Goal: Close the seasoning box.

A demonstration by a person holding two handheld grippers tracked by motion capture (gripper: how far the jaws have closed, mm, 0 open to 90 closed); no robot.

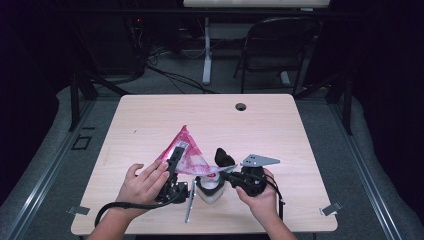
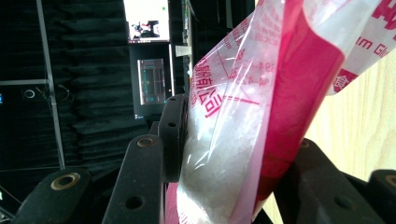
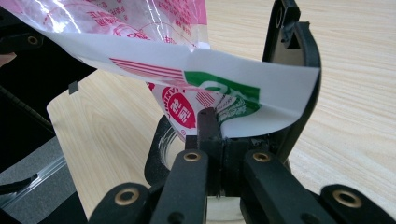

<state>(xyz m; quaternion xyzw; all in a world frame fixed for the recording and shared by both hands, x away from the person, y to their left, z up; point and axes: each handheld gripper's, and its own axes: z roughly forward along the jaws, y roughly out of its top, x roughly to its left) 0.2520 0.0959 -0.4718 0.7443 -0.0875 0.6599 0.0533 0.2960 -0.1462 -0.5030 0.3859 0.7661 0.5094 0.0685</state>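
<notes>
A pink and red plastic bag (image 1: 187,152) of white granules hangs tilted over the table between both hands. My left gripper (image 1: 176,156) is shut on its middle; in the left gripper view the jaws squeeze the bag (image 2: 261,93) from both sides. My right gripper (image 1: 226,174) is shut on the bag's lower white corner (image 3: 261,88), holding it just above a small clear container (image 1: 209,192). The container's black flip lid (image 1: 223,157) stands open behind that corner, and the same lid (image 3: 292,70) rises to the right of the jaws.
The wooden table (image 1: 150,120) has a cable hole (image 1: 241,106) near its far edge. Metal clips (image 1: 79,210) (image 1: 331,209) sit at the front corners. A folding chair (image 1: 280,45) stands beyond the table, and the surroundings are dark.
</notes>
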